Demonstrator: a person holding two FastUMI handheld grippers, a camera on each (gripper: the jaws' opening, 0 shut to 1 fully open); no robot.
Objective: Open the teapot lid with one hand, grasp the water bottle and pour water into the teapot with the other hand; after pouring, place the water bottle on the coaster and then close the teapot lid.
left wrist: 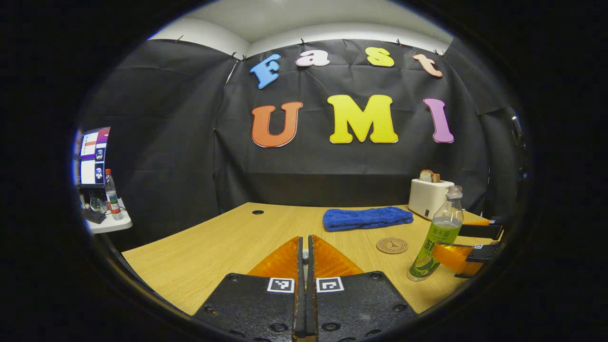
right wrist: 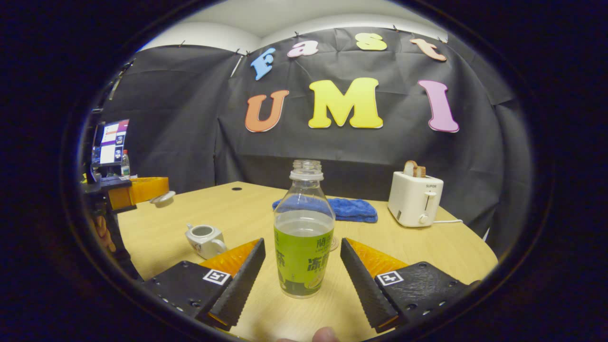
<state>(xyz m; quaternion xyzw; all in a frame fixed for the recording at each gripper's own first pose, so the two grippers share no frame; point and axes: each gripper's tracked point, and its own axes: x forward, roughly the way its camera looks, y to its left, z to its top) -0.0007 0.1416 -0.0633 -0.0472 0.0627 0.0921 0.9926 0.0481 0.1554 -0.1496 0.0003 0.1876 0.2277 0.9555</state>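
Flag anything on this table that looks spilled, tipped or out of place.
Nothing looks spilled or tipped. The clear plastic water bottle with a green label stands upright and capless between the open right tongs. The small white teapot sits lidless; the left tongs hold its lid aloft.

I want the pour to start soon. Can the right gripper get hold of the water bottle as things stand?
Probably yes: the right gripper is open, with the uncapped water bottle upright between its fingers and nothing blocking; it only needs to shut.
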